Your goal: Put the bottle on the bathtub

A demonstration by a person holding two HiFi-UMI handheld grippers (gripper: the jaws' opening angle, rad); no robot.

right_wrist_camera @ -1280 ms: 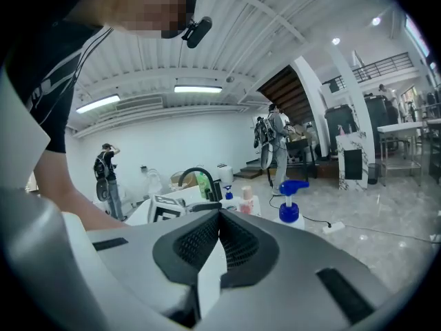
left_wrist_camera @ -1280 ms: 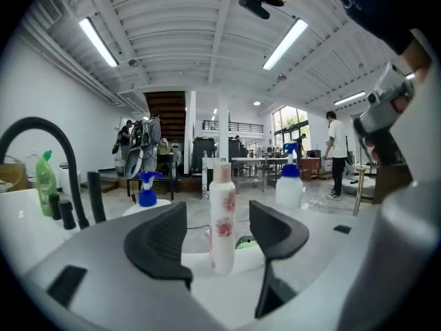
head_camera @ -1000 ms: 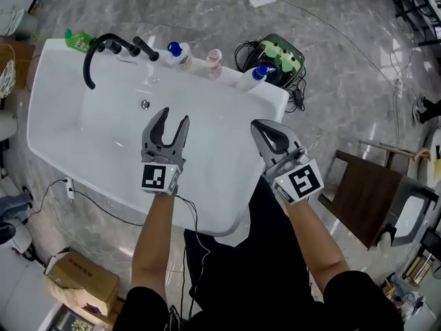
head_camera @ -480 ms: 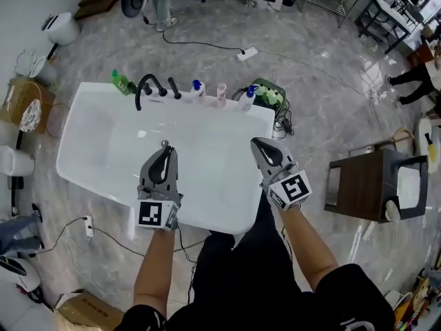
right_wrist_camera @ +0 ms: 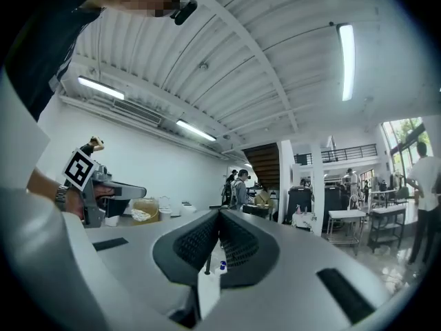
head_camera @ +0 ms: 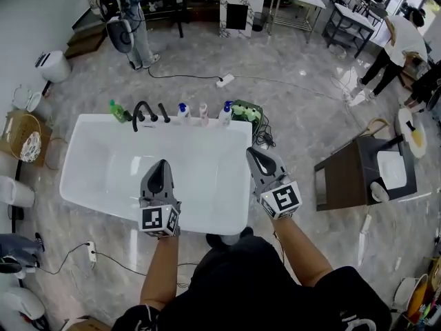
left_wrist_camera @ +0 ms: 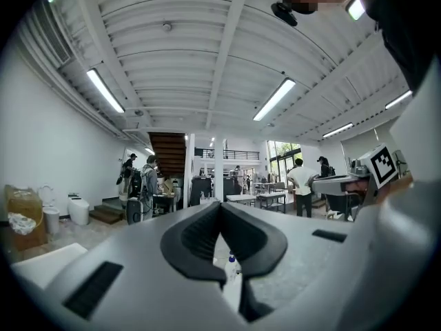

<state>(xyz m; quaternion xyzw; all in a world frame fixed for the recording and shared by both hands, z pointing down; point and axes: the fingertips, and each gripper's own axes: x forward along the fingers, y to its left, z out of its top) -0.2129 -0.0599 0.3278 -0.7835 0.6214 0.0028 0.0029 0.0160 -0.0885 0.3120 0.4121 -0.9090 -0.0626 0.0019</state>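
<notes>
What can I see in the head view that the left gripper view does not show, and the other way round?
Only the head view shows the whole white bathtub, the black faucet and the green bottle at its far rim, and the dark side table. Only the left gripper view shows the ceiling lights and the staircase. Both show the left gripper with its jaws together and nothing between them, the right gripper, and people standing in the background.
</notes>
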